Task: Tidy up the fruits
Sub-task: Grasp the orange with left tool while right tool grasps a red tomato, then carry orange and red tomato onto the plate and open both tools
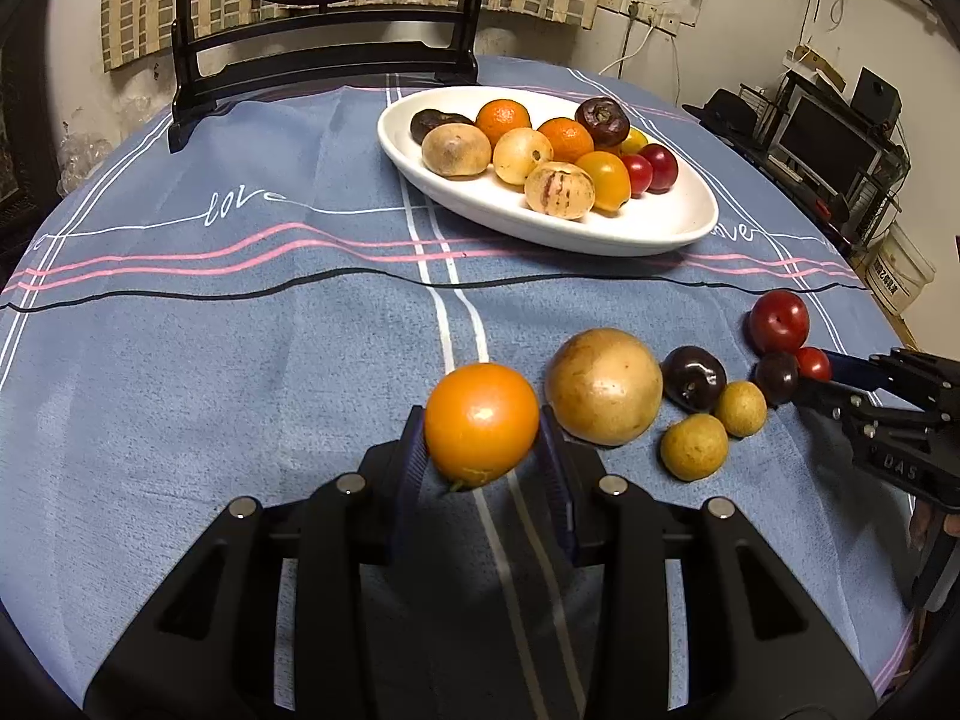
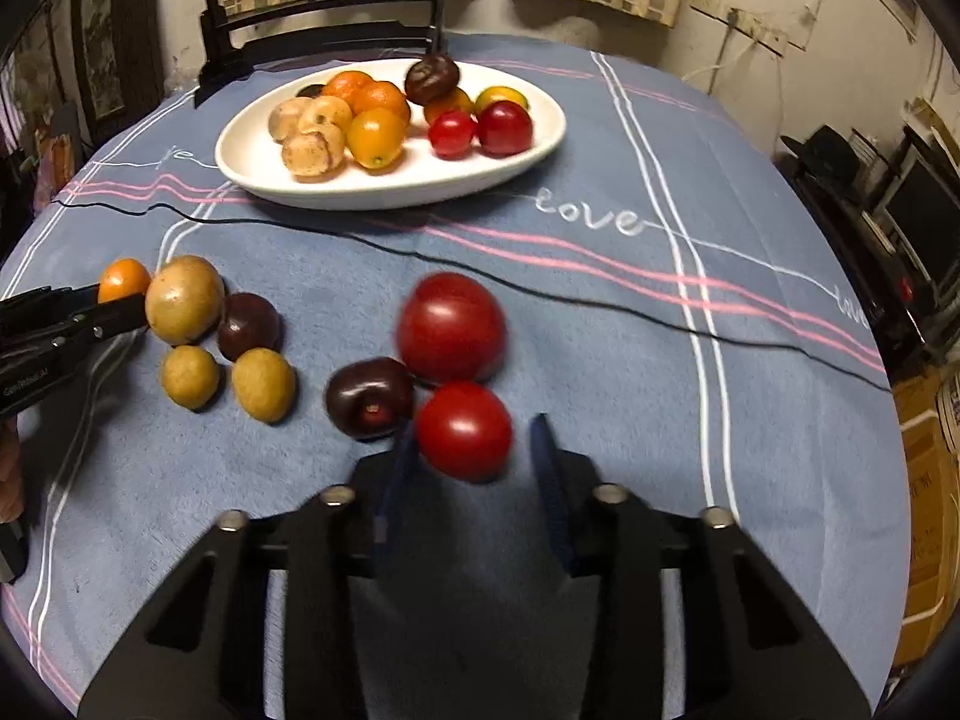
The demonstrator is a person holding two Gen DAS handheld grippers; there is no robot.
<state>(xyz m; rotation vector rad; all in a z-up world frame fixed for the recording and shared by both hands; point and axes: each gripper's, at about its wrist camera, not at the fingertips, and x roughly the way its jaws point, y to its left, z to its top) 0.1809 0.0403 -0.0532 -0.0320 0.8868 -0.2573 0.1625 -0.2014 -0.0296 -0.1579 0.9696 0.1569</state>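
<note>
My left gripper [image 1: 483, 438] is shut on an orange fruit [image 1: 480, 423], both blue pads against its sides. Beside it on the blue cloth lie a large tan fruit [image 1: 603, 384], a dark plum [image 1: 693, 375] and two small tan fruits [image 1: 693, 447]. My right gripper [image 2: 474, 438] stands narrowly open around a small red tomato [image 2: 465, 432]. The left pad touches it and a slim gap shows on the right. A bigger red fruit [image 2: 450, 327] and a dark one [image 2: 369, 396] touch the tomato. The white oval plate [image 1: 660, 228] at the back holds several fruits.
A dark wooden stand [image 1: 324, 42] with a round panel rises behind the plate. The round table's edge [image 1: 882, 324] curves off at the right, with shelves and a monitor [image 1: 828, 144] beyond. Bare cloth [image 1: 210, 360] spreads to the left of the loose fruits.
</note>
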